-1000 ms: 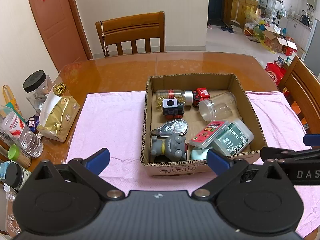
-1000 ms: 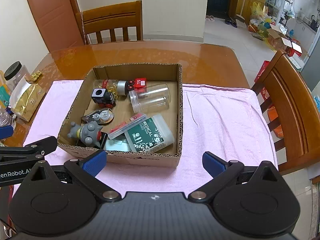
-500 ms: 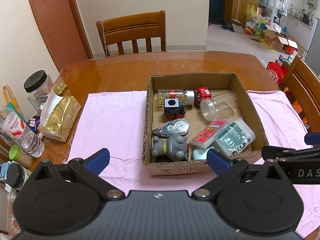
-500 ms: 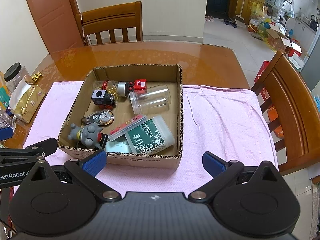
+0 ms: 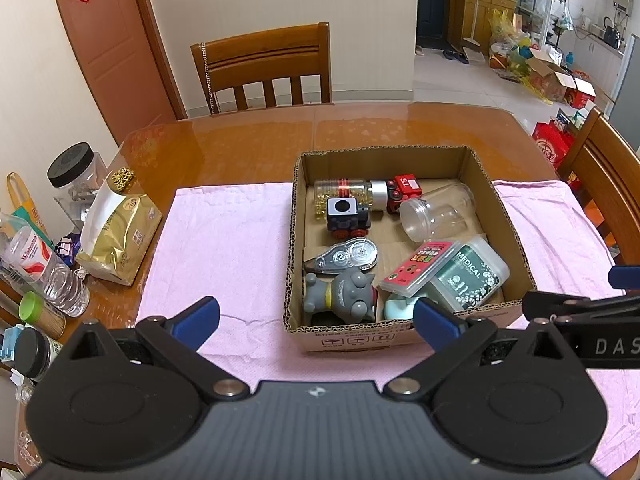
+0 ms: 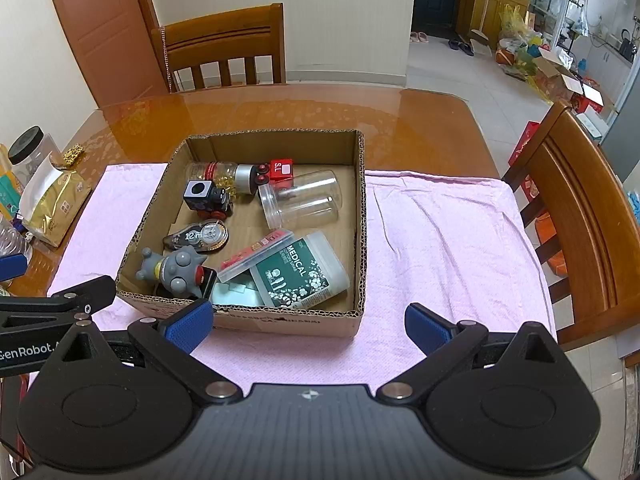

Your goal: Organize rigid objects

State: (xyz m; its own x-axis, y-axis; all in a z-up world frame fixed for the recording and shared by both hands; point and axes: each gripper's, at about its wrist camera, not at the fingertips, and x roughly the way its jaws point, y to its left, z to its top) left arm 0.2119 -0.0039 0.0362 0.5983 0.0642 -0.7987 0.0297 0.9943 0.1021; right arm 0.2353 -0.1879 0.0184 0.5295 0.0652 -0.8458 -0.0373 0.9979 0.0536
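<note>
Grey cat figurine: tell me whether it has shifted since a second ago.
No. The grey cat figurine lies in the same near-left corner of the cardboard box, just in front of the correction tape.

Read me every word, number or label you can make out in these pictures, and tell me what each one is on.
"MEDICAL": green-labelled tub in the cardboard box; its smaller print is unreadable.
"12m": correction tape.
"S.L": red toy car.
"DAS", cut off: right gripper arm, seen from the left wrist.
"enRobot.", cut off: left gripper arm, seen from the right wrist.
Pink case, gold bag and water bottle: print too small or blurred.
</note>
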